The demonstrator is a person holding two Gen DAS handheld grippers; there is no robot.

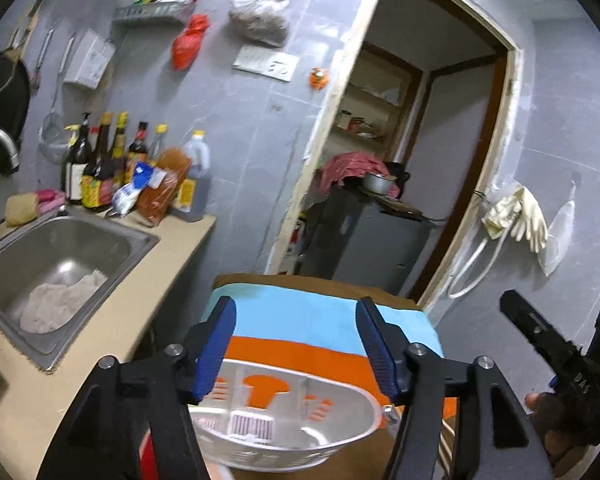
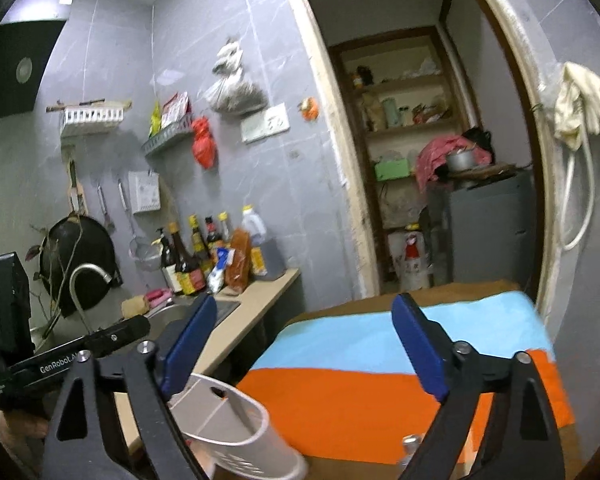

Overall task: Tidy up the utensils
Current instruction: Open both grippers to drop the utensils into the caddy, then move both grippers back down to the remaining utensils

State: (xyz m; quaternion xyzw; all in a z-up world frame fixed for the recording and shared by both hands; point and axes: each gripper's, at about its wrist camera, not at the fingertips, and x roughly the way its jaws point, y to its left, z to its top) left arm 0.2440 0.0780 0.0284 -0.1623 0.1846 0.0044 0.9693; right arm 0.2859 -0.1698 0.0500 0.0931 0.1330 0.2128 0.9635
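We hold both tongs above the cloth-covered table, and neither pair grips anything. Our left tongs [image 1: 296, 344] stand wide, blue pads [image 1: 216, 344] well apart with nothing touching them. Just below and ahead of them sits the white holder [image 1: 292, 420], open mouth up, a barcode sticker on its inner wall; it lies between the two pads in our line of sight but under them, free of both. Past the tips runs the cloth [image 1: 300, 316], a blue band beyond an orange one.

Our right tongs [image 2: 304, 344] are wider still, their pads [image 2: 418, 352] clear of everything. The holder [image 2: 228, 424] is low, beside their left finger, standing on the table edge. At the foot of their right finger a small metal tip [image 2: 410, 442] shows; we cannot tell what it is. The cloth [image 2: 340, 400] spreads ahead between the fingers.

To the left of the left tongs lies the sink [image 1: 60, 256] with a pale rag [image 1: 60, 300] in it, and bottles [image 1: 112, 168] stand at the wall beyond. Straight ahead of both pairs opens a doorway [image 1: 412, 160].
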